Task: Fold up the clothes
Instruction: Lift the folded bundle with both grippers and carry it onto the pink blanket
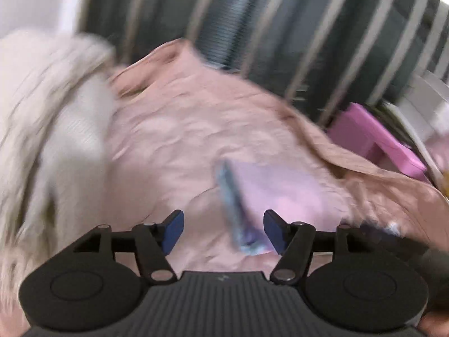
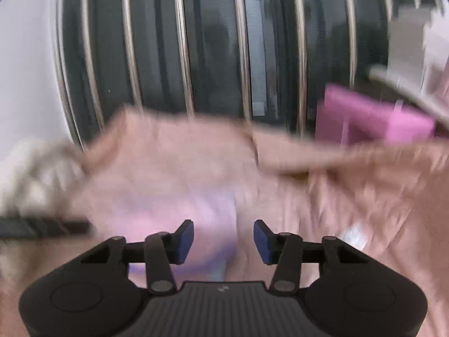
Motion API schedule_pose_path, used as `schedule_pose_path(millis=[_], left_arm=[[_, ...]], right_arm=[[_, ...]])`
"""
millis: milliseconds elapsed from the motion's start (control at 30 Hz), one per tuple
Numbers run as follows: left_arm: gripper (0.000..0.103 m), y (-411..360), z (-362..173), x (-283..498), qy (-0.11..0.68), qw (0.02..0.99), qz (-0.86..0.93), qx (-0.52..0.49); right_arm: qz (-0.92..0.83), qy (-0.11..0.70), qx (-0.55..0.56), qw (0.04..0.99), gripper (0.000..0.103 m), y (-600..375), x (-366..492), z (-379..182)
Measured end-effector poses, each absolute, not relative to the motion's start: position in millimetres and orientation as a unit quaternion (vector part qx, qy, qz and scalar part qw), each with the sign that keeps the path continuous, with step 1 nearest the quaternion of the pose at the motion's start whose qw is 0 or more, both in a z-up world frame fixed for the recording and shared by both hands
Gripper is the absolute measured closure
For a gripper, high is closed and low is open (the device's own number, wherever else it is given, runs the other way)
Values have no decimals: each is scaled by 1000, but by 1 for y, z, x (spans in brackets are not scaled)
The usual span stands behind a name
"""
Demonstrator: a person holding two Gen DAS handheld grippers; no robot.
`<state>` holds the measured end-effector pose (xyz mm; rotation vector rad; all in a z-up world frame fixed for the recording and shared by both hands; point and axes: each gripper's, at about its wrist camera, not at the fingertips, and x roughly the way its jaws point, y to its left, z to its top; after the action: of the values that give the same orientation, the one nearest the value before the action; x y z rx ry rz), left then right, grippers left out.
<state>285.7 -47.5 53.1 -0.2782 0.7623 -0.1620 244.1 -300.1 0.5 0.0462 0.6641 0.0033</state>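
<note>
My left gripper (image 1: 223, 231) has its jaws standing well apart, and the blue pads (image 1: 174, 230) press on nothing. A light lilac piece of cloth with a blue-grey patterned edge (image 1: 238, 213) lies between and just beyond them, running from about 12 o'clock down toward 5 o'clock, close to the right-hand pad; blur keeps me from saying whether it touches. My right gripper (image 2: 223, 241) is also parted, a little less widely, with nothing clamped. The same lilac cloth (image 2: 207, 213) sits right at 12 o'clock from it, reaching down between its pads.

The pink garment (image 1: 196, 118) is spread out under both tools, its long axis running from 10 o'clock to 4 o'clock in the left view, with a cream garment (image 1: 56, 112) heaped at 9 o'clock and a pink box (image 1: 373, 137) off at 2 o'clock. I judge the lilac piece about equally near both hands, so either could take an edge next.
</note>
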Motion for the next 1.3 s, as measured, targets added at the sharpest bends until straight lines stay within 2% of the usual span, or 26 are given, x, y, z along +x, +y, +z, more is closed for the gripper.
schedule_pose_path(millis=[33,67,167,233,400,467,500,567,600,667,733,767,800,833,933,1000,1033,1067,1133,1200,1233,1267,1300], left_arm=[[39,-43,53,280,376,915,-71,-129],[39,-39,53,274,380,915,-65,-122],[34,-37,63,254,354,926,-70,-110],[34,-38,70,243,335,933,-75,-105],[35,-74,55,247,339,927,-123,-107],[46,-82,44,254,348,924,-113,-114],[49,-83,39,259,349,924,-103,-119],[64,-84,28,267,351,923,-84,-130],[69,-85,23,272,352,923,-74,-135],[99,-81,20,275,357,921,-73,-140],[103,-71,19,277,351,921,-63,-158],[103,-66,18,277,344,923,-52,-165],[103,-61,18,277,337,925,-42,-172],[103,-55,17,277,330,926,-31,-178],[102,-34,13,278,335,914,-20,-229],[86,-37,22,273,335,913,-51,-228],[61,-47,26,270,326,919,-77,-206],[43,-59,30,266,315,926,-105,-181],[42,-82,34,261,297,935,-145,-126],[51,-99,24,265,309,937,-138,-90],[71,-107,18,266,316,937,-133,-73],[84,-111,14,266,312,940,-119,-62],[87,-111,14,266,309,943,-108,-65]], right_arm=[[-1,355,15,935,86,-298,246,-10],[-1,359,18,933,88,-298,240,-12],[5,316,52,947,85,-302,205,5],[8,294,76,953,68,-305,187,23],[-7,292,78,953,66,-315,182,31],[-6,303,90,949,66,-321,189,22],[1,309,101,946,66,-322,193,16],[17,319,115,941,66,-324,202,3],[19,321,115,940,67,-324,209,-3],[19,324,109,940,73,-321,221,-15],[23,325,108,939,78,-320,232,-24],[23,322,108,940,82,-319,236,-27],[29,319,104,942,95,-316,238,-28],[39,316,98,943,100,-313,239,-28],[64,316,47,945,100,-301,236,-23],[62,320,16,945,99,-295,236,-19],[57,321,14,945,98,-295,237,-17],[56,323,21,944,98,-297,238,-16],[58,328,49,942,95,-303,242,-15],[61,328,71,940,95,-309,243,-15],[63,328,79,939,95,-311,244,-16],[65,328,86,938,95,-313,244,-17],[68,326,94,938,95,-315,244,-18]])
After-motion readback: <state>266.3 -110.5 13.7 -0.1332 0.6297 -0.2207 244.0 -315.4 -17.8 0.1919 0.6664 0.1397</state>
